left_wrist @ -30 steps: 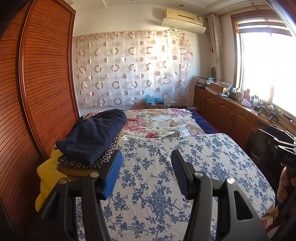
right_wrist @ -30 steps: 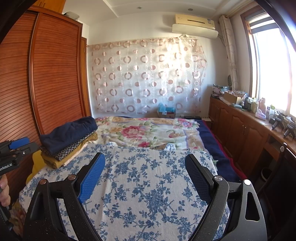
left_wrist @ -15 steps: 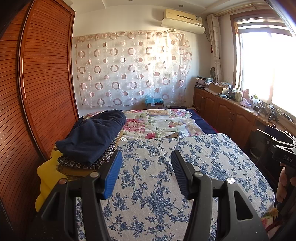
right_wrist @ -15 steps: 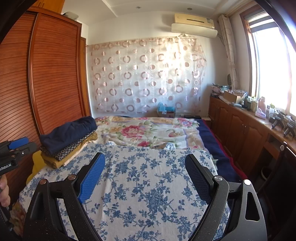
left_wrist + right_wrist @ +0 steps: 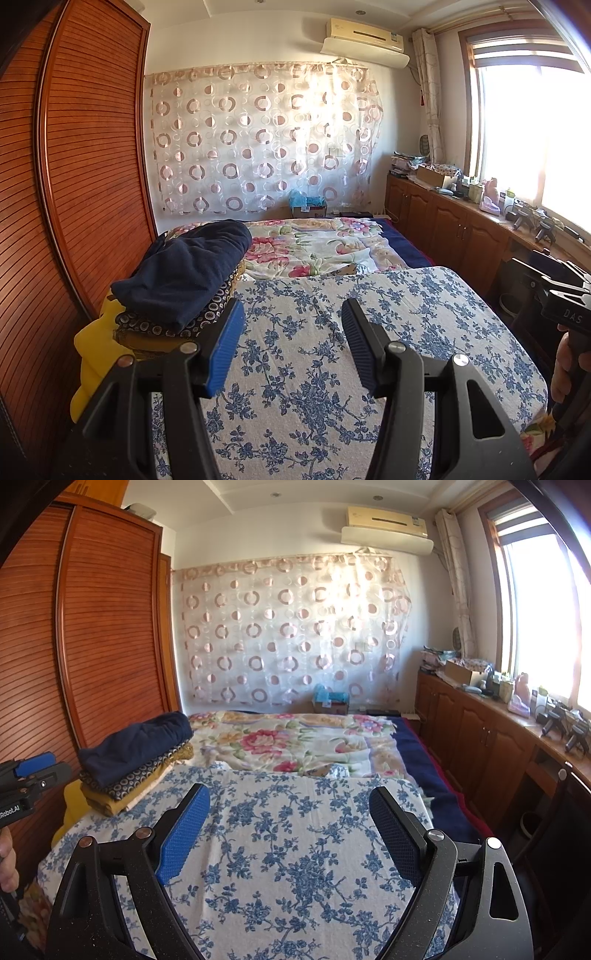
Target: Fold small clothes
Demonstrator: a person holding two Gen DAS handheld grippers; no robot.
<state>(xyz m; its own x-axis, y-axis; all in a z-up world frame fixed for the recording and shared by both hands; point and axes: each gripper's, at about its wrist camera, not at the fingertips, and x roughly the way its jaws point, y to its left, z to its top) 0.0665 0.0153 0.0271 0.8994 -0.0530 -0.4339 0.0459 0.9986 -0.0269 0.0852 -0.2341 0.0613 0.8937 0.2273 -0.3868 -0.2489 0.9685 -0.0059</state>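
Both tools are up over the bed here. The left hand-held gripper hangs with its jaws spread apart and nothing between them, blue pads facing each other above the blue-flowered cover. The right hand-held gripper is spread wider still, also carrying nothing, over the same flowered cover.

Just ahead and to the left of the left hand-held gripper sits the stack of folded clothes: a navy piece on top, a dotted dark one under it, mustard cloth below, and something yellow beneath at the bed's edge. From the right hand-held gripper that same stack lies further off, ahead and to the left, close by the wooden wardrobe.

Beyond the stack, a rose-patterned quilt spreads across the far half of the bed. To the right runs a cluttered wooden worktop under the window. At the back hangs a circle-print curtain.
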